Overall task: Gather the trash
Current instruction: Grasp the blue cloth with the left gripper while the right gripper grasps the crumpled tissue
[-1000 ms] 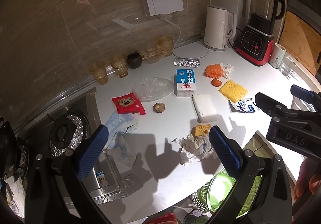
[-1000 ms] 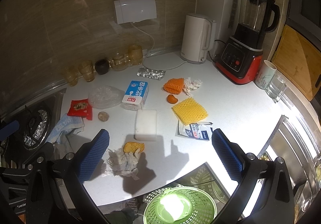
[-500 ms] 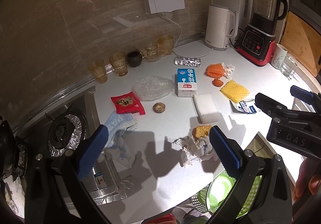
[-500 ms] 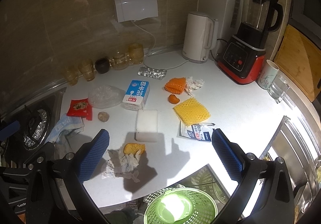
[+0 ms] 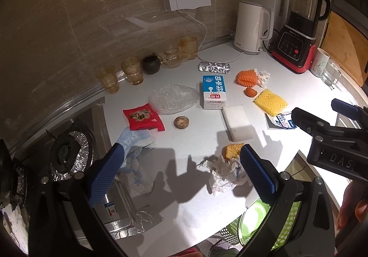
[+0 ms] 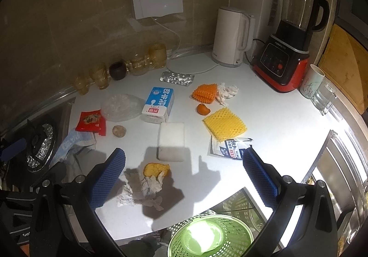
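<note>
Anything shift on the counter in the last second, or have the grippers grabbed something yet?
Nothing taken hold of. Both views drift only slightly. The left gripper and right gripper stay open and empty above the crumpled tissue. The milk carton, the other trash and the green basket lie as before.

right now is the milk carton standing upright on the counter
No, the milk carton lies flat on its side on the counter, its blue printed face turned up, next to the white sponge.
</note>
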Motion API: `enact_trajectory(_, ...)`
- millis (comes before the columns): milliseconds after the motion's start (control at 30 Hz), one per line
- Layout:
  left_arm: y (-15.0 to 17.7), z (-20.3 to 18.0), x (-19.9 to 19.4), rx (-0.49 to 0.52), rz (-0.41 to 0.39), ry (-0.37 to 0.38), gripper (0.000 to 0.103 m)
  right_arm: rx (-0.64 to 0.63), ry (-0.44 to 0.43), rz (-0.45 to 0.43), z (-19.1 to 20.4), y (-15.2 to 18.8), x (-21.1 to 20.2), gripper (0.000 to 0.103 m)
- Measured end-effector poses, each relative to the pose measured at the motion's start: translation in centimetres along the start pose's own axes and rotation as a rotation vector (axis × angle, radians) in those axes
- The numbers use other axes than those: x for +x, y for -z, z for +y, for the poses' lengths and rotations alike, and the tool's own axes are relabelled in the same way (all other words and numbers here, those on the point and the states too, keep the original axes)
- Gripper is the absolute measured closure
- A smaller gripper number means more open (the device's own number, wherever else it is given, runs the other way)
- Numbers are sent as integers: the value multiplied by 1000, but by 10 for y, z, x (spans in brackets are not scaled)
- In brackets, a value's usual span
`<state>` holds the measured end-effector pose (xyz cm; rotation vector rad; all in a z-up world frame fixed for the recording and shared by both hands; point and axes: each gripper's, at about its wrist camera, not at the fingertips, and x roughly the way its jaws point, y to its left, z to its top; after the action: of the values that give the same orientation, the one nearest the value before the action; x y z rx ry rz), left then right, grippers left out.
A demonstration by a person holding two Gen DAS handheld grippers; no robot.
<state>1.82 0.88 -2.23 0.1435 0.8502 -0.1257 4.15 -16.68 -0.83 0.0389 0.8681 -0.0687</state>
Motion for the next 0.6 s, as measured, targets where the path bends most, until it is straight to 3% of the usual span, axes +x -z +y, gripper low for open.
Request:
enact_trajectory(333,14,29,33,44,-71,39,7,-15,-41,-1,13,12,27,2)
enact_trajectory(600,35,70,98,132,-33,7,7,-57,-53,91,34,44,76,2)
